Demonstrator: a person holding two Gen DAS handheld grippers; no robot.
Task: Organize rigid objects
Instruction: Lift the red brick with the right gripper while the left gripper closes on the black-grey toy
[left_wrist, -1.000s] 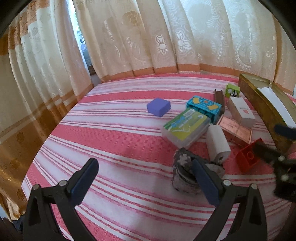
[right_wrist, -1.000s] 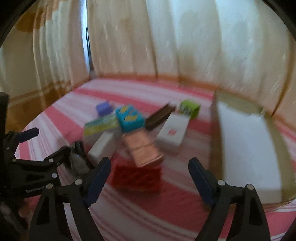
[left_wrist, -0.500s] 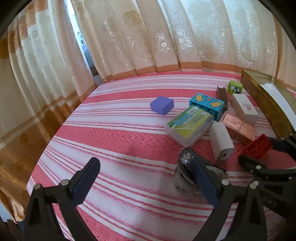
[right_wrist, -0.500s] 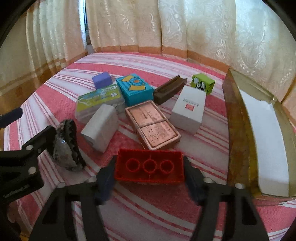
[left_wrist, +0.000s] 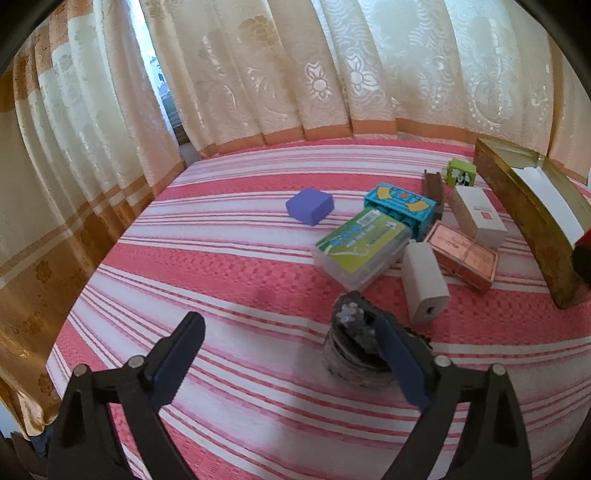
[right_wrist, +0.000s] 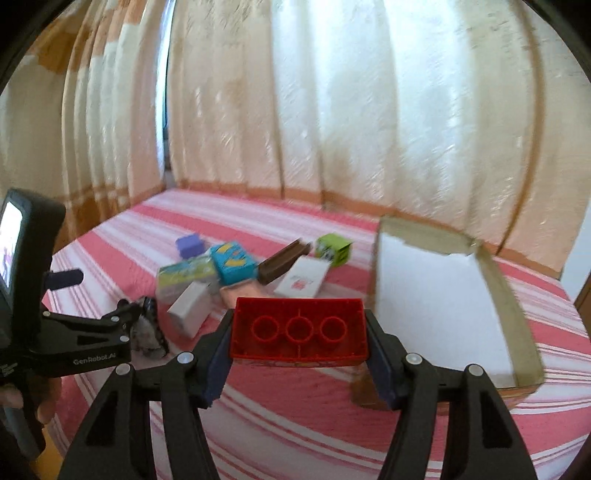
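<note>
The right gripper, jaws pinching the red brick, has lifted it off the bed toward the open box; the left gripper's spread jaws, just narrowing, hold nothing.

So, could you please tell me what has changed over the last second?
The right gripper closed on the red building brick and lifted it off the striped cloth, toward the open gold box. The left gripper has just been closing slightly, nothing between its fingers, beside the grey bundle. The other items stayed put.

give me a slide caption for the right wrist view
Right claw grips a red brick above the striped cloth, gold box ahead.
</note>
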